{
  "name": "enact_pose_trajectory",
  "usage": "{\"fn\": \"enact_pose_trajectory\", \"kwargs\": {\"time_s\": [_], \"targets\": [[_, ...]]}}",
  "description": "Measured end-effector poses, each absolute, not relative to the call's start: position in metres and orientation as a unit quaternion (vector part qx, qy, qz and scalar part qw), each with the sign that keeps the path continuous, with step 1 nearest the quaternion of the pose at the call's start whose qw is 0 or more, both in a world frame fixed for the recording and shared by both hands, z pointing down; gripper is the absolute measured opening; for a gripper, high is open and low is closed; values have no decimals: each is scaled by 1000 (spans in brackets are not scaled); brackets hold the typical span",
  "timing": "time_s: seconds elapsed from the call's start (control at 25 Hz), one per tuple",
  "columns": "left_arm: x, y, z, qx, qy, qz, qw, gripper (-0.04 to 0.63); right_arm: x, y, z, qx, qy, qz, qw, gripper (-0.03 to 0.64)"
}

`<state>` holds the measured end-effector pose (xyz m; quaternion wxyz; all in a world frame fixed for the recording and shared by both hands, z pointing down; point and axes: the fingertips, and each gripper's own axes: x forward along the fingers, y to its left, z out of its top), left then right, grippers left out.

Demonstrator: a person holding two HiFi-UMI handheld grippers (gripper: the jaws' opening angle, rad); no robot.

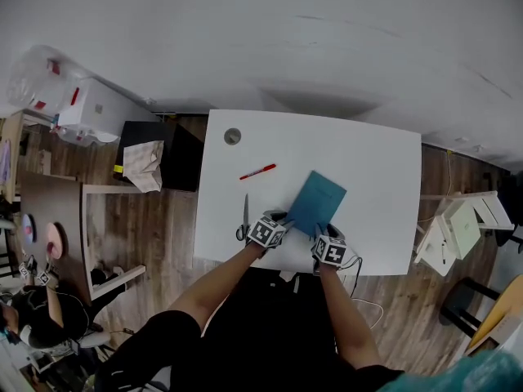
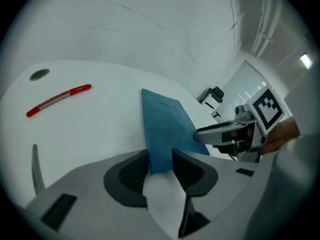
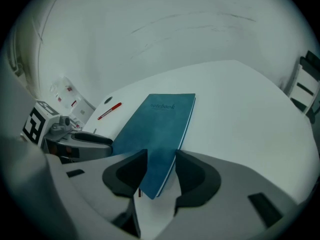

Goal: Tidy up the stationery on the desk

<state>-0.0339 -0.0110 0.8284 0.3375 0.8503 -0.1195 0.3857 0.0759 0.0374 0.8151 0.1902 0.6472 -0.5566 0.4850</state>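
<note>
Notebook [image 1: 319, 201]: flat, slanted, near the desk's [image 1: 368, 162] front edge.
Left gripper [image 2: 160, 156]: jaws apart, straddling one near corner.
Right gripper [image 3: 161, 156]: released too, around the other corner.
Handling: I reckon it's light, thin and floppy; I'd pinch near the spine.

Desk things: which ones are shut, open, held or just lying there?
Blue notebook: closed, flat on the desk, near end between both grippers' jaws.
Red pen: lying loose, untouched.
Scissors: blades shut, lying flat, untouched.
Left gripper: jaws apart, not gripping.
Right gripper: jaws apart, not gripping.
</note>
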Motion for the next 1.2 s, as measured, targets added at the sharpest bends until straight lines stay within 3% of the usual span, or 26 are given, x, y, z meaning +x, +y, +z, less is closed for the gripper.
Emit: {"fn": "enact_pose_trajectory", "kwargs": {"time_s": [0.88, 1.2], "targets": [[-2, -93, 819, 822, -234, 342, 392, 138, 120, -96, 811, 579, -642, 439, 244, 184], [25, -123, 810, 837, -216, 344, 367, 138, 123, -122, 815, 555, -654, 439, 268, 184]]}}
